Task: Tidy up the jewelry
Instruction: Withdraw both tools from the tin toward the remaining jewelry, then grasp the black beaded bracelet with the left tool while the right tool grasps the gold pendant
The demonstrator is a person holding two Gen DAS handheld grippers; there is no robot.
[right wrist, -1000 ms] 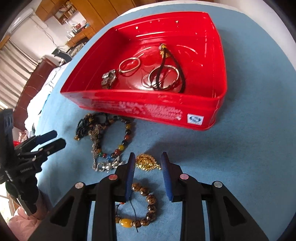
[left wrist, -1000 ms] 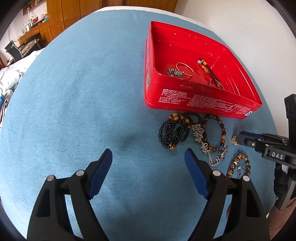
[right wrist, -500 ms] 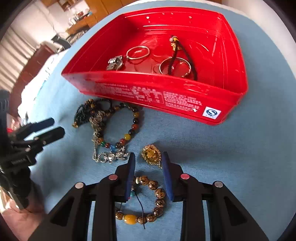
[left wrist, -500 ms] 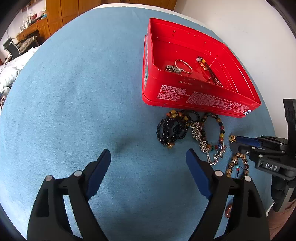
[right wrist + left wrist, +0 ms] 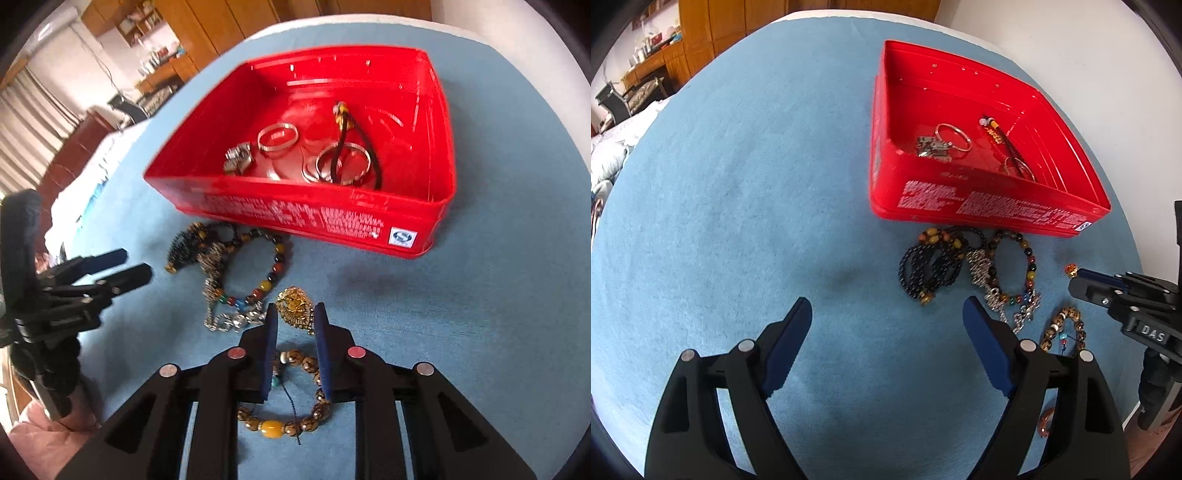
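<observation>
A red tin box (image 5: 993, 210) (image 5: 303, 218) sits on the blue cloth and holds silver rings (image 5: 277, 136) and a black cord (image 5: 341, 147). In front of it lie a black bead bracelet (image 5: 925, 267), a multicolour bead bracelet (image 5: 266, 273) and a silver chain (image 5: 229, 321). My right gripper (image 5: 295, 317) is shut on a gold pendant (image 5: 295, 304), lifted above a brown bead bracelet (image 5: 291, 406). It shows at the right in the left wrist view (image 5: 1082, 278). My left gripper (image 5: 886, 321) is open and empty over bare cloth.
The blue cloth (image 5: 738, 184) covers a round table whose edge curves close behind the box. A white wall stands to the right. Wooden cabinets (image 5: 713, 29) and a chair stand beyond the far left.
My right gripper has closed on the gold pendant and raised it off the cloth toward the box. My left gripper has stayed open and shifted only slightly.
</observation>
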